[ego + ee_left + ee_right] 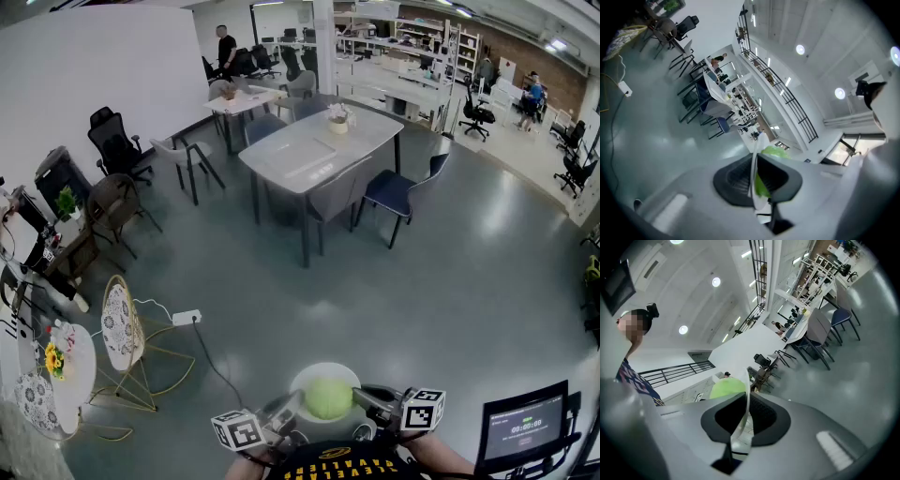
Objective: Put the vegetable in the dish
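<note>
My left gripper [289, 407] and right gripper [373, 400] clamp the thin, stiff dish [323, 367] rim at 9 and 3 o'clock; the round vegetable [328, 398] inside looks light and likely to roll.

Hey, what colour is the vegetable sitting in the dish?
Pale green: the vegetable sits in the white dish. The head view shows it best.

Both arms low and close to the body, left gripper [289, 407] with jaws clamped on the dish [319, 369] rim, right gripper [364, 397] clamped on the opposite rim, tips facing inward.
</note>
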Tool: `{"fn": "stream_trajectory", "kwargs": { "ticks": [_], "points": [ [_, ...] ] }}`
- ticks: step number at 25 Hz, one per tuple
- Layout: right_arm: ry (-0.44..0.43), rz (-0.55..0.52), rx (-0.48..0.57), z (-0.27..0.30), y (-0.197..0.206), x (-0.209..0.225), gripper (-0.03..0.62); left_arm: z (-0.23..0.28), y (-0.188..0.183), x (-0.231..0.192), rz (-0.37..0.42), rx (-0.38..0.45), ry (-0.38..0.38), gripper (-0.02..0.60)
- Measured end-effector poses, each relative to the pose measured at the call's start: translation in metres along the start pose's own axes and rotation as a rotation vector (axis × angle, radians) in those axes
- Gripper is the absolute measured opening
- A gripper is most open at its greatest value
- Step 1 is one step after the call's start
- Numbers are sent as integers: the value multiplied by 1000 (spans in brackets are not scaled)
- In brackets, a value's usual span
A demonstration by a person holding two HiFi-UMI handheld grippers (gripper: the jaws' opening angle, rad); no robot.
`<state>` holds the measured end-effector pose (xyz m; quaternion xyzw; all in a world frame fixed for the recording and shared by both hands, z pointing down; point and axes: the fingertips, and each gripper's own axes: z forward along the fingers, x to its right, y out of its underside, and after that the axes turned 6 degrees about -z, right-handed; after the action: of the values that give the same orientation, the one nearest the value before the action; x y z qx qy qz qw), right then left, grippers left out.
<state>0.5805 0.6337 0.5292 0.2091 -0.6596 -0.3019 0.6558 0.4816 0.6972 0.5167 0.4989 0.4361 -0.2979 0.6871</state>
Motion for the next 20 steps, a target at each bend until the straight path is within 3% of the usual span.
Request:
{"fn": "stream_trajectory", "kwargs": {
  "ticks": [5, 15, 20],
  "points": [
    [16, 27, -16, -8, 16, 2, 32, -4, 14, -6, -12, -20, -21, 25],
    [10, -16, -13, 1, -1, 2, 32, 3, -2, -4, 16, -18, 6, 25],
    [13, -19, 2, -24, -15, -2, 31, 19, 8, 19, 16, -18, 26, 23]
  ]
}}
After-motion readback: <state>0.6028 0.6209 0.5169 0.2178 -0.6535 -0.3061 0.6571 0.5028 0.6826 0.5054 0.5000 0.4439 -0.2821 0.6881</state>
